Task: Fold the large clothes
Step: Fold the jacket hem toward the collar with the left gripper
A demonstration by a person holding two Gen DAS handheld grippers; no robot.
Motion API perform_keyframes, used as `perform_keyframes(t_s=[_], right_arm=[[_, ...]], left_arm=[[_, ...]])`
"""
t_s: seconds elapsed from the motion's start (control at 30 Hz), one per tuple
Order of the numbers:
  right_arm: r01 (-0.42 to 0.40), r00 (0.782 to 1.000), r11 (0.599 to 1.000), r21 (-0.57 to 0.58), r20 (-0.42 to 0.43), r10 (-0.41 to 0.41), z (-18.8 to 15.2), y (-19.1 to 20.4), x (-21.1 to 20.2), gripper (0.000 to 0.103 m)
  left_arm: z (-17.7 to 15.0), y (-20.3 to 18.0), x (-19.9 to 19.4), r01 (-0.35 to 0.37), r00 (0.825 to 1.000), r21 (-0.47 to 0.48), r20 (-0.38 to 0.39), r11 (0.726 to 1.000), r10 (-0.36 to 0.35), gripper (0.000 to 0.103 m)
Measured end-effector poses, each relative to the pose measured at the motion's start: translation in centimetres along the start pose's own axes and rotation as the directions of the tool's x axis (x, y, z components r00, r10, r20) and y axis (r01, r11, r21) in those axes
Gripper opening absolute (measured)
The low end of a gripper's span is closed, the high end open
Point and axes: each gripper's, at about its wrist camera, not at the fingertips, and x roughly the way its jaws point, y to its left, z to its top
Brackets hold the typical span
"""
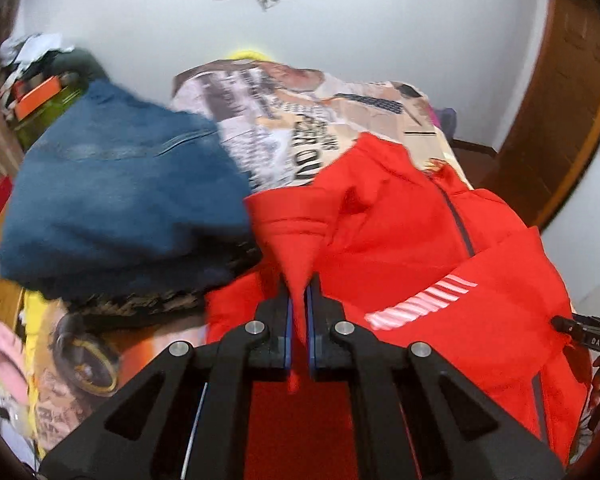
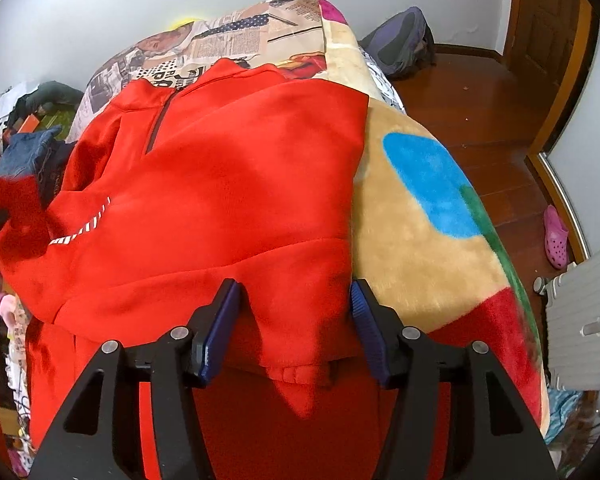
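Bright red zip-neck fleece pullover lies spread on the printed plush bed blanket, beside folded blue denim jeans. Left gripper pinches a pullover fold. Right gripper gapes, jaws straddling the pullover's hem.

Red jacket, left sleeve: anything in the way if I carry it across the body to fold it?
Nothing visible on the red jacket itself blocks that path. The left gripper is shut on the sleeve. The folded jeans lie to the jacket's left, away from that path. The right gripper is open at the hem.
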Motion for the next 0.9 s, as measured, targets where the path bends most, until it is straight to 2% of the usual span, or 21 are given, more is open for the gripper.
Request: perform_keyframes(t_s=[0.1,0.17,0.33,0.43,0.5,0.63,0.8,0.9], right_arm=[[-0.002,1.000,1.000,0.006,0.002,0.002,-0.1,-0.1,0.0,0.054],[-0.002,1.000,1.000,0.010,0.001,0.002,-0.1,-0.2,0.0,0.054],[0.012,1.000,1.000,0.007,0.003,-0.012,0.0,0.1,0.0,0.054],[0.018,1.000,1.000,0.010,0.001,-0.018,0.0,0.1,0.0,0.054],[0.023,1.000,1.000,0.010,-0.002,-0.023,0.0,0.2,0.0,0.054],[0.037,0.999,0.999,-0.002,-0.015,-0.037,0.3,0.5,-0.2,0.054],[0.055,0.998,0.998,-0.035,-0.004,-0.055,1.1,1.0,-1.1,0.054],[0.061,0.998,0.997,-0.056,0.031,-0.059,2.1,1.4,-2.0,0.054]], left_arm=[[-2.1,1.9,0.1,-0.019,0.999,-0.032,-0.043,0.999,0.018,0.007],[-4.1,3.1,0.9,-0.028,0.995,-0.054,-0.098,0.998,0.023,0.013],[-9.0,5.3,2.5,-0.074,0.973,-0.100,-0.227,0.992,0.050,0.046],[-11.2,5.8,3.6,-0.121,0.950,-0.088,-0.298,0.989,0.090,0.052],[-11.7,6.2,3.3,-0.120,0.952,-0.095,-0.295,0.988,0.087,0.058],[-10.8,6.5,2.0,-0.131,0.959,-0.071,-0.262,0.989,0.109,0.058],[-7.0,5.2,0.6,-0.111,0.979,-0.010,-0.174,0.994,0.108,0.058],[-3.7,4.1,0.4,-0.077,0.990,0.027,-0.117,0.997,0.080,0.059]])
